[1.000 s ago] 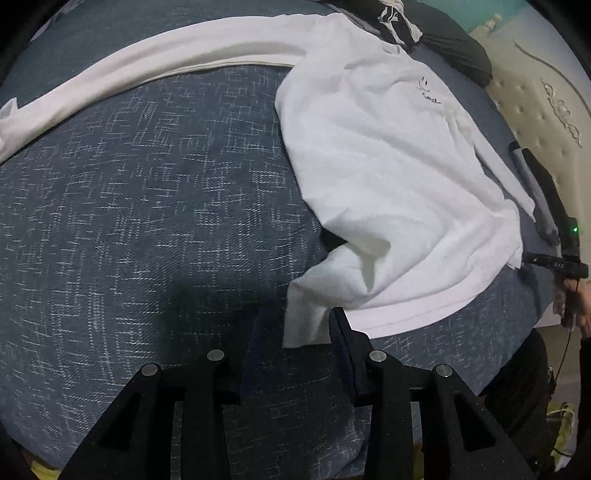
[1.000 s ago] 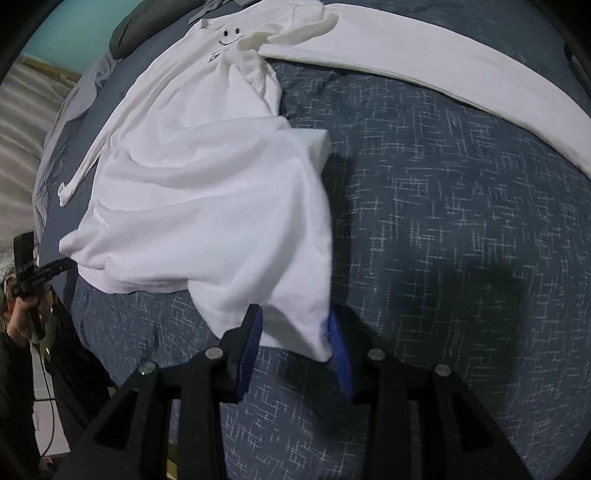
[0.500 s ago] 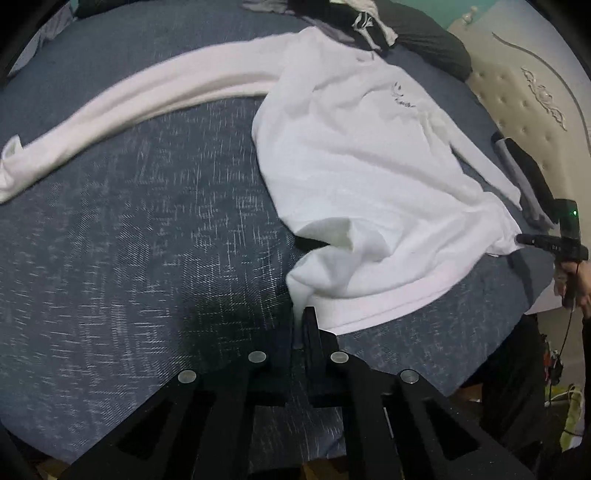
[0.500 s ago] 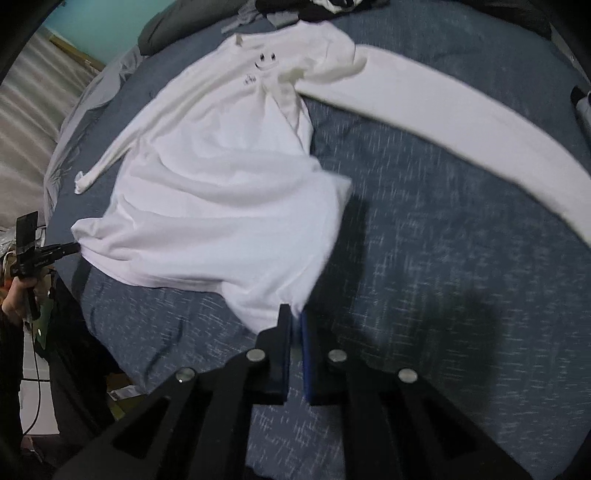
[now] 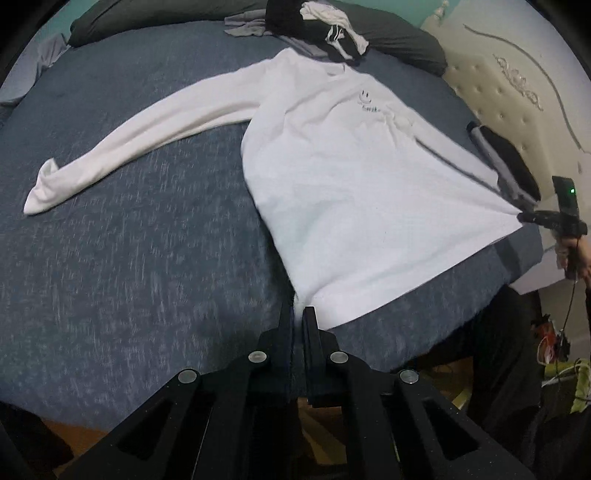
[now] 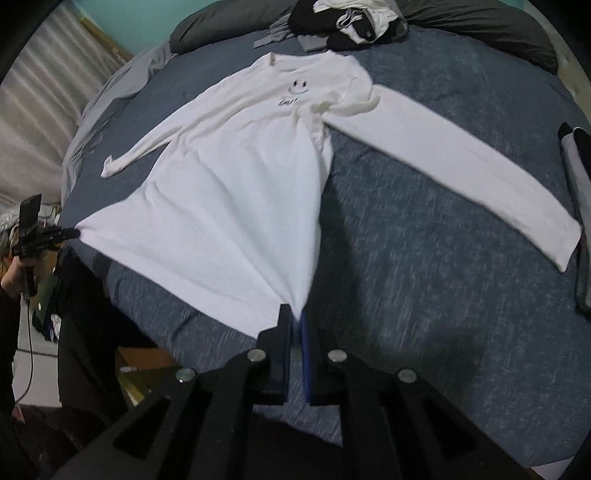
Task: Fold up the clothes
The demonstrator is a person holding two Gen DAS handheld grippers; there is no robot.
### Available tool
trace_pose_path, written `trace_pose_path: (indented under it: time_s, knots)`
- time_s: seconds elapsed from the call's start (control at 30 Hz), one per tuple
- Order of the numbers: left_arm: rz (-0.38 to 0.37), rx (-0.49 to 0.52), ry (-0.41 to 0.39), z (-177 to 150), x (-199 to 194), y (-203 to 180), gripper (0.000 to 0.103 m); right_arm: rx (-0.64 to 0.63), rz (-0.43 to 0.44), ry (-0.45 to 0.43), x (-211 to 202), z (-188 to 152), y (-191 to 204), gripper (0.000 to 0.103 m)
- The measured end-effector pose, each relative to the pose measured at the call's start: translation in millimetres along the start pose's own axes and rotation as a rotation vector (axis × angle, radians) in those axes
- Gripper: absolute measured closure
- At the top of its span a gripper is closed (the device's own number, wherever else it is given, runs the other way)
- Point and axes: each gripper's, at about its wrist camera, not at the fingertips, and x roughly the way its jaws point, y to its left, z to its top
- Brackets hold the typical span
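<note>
Since a second ago: both my claws have closed on the shirt's [image 5: 354, 192] hem corners and lifted them, so the hem now runs taut where it lay rumpled.

Shirt: white, long-sleeved, small smiley print [image 6: 297, 85] on the chest. Lies face up on the bed [image 5: 129, 258], collar toward the pillows [image 5: 399, 40], hem at the near edge and raised.

Left claw [image 5: 298, 314]: clamped on one hem corner, cloth pinched between the pads.

Right claw [image 6: 295, 317]: clamped on the other hem corner, likewise.

Sleeves: one [image 5: 140, 136] stretched flat across the bed away from the shirt; the other [image 6: 147, 144] lying along the shirt's side.

Beyond the collar: heap of dark and white clothes [image 6: 351, 22] against the pillows.

Beside the shirt: dark folded garment [image 5: 506, 162] at the bed's edge, near the headboard [image 5: 517, 96].
</note>
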Motion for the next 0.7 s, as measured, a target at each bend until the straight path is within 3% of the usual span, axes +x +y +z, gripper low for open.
trace_pose_path:
  time_s: [0.4, 0.6, 0.7]
  knots:
    - [0.038, -0.071, 0.121, -29.4, 49.6, 17.9, 0.097, 0.012, 0.030, 0.103, 61.3, -43.2, 7.0, 0.099]
    - [0.069, -0.084, 0.114, -26.3, 45.8, 19.1, 0.096, 0.008, 0.039, 0.094, 56.9, -45.2, 2.9, 0.097]
    - [0.096, -0.101, 0.066, -20.2, 29.4, 22.3, 0.090, 0.020, 0.034, 0.063, 44.7, -39.4, -0.3, 0.086]
